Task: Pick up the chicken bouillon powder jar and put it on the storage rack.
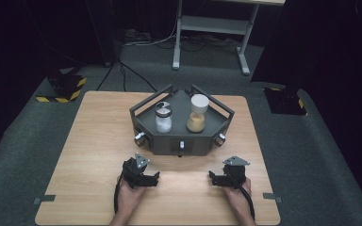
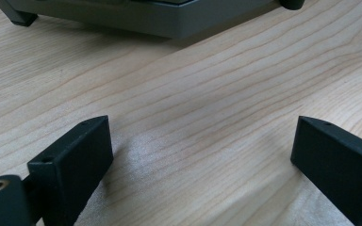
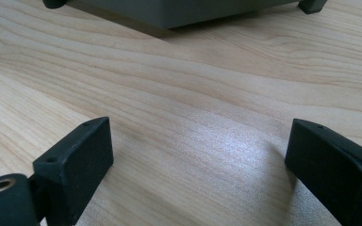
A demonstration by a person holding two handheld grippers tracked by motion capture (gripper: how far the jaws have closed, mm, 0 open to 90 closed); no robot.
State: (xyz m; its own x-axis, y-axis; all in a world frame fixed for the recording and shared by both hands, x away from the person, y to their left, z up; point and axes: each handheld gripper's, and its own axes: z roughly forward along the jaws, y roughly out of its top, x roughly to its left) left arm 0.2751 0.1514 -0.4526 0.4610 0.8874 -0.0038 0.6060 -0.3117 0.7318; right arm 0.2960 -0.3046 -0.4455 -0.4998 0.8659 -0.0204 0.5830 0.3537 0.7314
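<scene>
**Both grippers parked, tray not yet touched**

I've got the left gripper [image 1: 141, 173] and right gripper [image 1: 226, 176] resting low on the wooden table [image 1: 89, 155], jaws spread wide, gripping nothing. The grey tray [image 1: 181, 141] sits just beyond them at the table's middle, holding a shaker [image 1: 163, 117] on the left and an hourglass [image 1: 197, 114] on the right. My call: come in level and go for the jars from above the rail. Pale wood grain, dark carpet, desk frame [image 1: 212, 28] far back.
</scene>
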